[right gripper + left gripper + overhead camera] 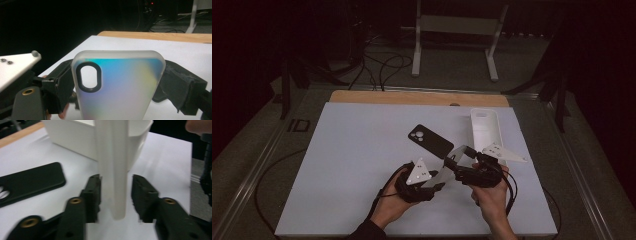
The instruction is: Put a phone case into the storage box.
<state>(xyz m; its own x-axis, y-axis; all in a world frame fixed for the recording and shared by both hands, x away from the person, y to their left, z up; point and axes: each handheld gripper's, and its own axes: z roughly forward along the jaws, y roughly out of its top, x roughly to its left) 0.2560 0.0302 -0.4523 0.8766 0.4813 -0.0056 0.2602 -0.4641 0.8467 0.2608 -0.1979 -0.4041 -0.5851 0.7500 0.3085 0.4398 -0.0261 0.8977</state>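
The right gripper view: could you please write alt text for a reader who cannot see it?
A frosted phone case with an iridescent blue-to-yellow sheen and a black-rimmed camera cutout stands upright between the right gripper's black jaws, which hold it by its side edges. Behind it lie the white table mat, a wooden table edge and a dark room.

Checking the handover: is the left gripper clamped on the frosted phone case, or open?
Open: the left gripper leaves a gap beside the phone case.

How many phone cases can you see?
3. A black case lies flat mid-table. A white case lies at the far right. A frosted translucent case is clamped across its width in the right gripper. More could be hidden behind the hands.
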